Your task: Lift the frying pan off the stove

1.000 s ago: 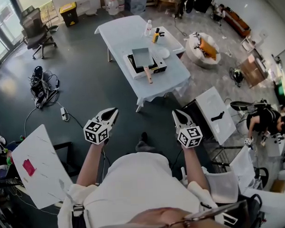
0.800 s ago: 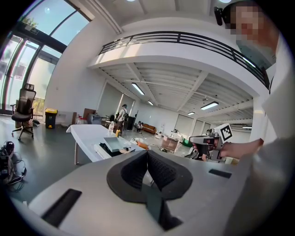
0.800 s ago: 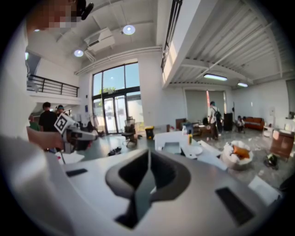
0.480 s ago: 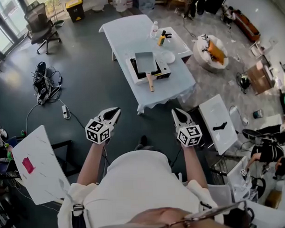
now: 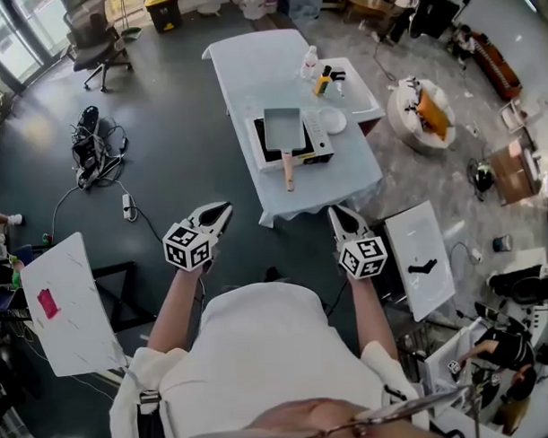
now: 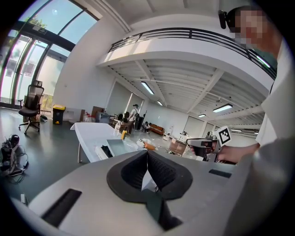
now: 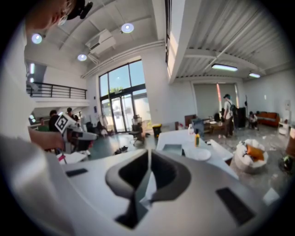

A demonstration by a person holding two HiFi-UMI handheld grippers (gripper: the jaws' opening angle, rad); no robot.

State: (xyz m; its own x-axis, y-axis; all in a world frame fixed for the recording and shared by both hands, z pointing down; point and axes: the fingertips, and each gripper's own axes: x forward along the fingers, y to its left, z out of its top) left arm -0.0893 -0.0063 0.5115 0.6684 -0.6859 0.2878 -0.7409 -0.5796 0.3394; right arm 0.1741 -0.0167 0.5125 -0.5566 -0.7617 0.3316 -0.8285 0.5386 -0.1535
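A square grey frying pan [image 5: 283,130] with a wooden handle [image 5: 288,171] rests on a white portable stove [image 5: 318,142] on the white table [image 5: 251,75] ahead of me. In the left gripper view the pan [image 6: 120,146] shows just above the jaws; in the right gripper view the pan [image 7: 173,149] is small and far. My left gripper [image 5: 218,213] and right gripper [image 5: 339,217] are held out in front of me, well short of the table. Both are shut with nothing between their jaws.
A bottle [image 5: 310,63], a yellow bottle [image 5: 325,78] and a white plate [image 5: 332,120] share the table. A cable heap [image 5: 92,150] and power strip [image 5: 128,206] lie on the floor at left. White boards [image 5: 64,304] [image 5: 421,258] flank me. An office chair [image 5: 97,42] stands far left.
The table with the pan has drawn closer and shifted right in the head view as I walk toward it. Both grippers stay shut and keep their pose before me.
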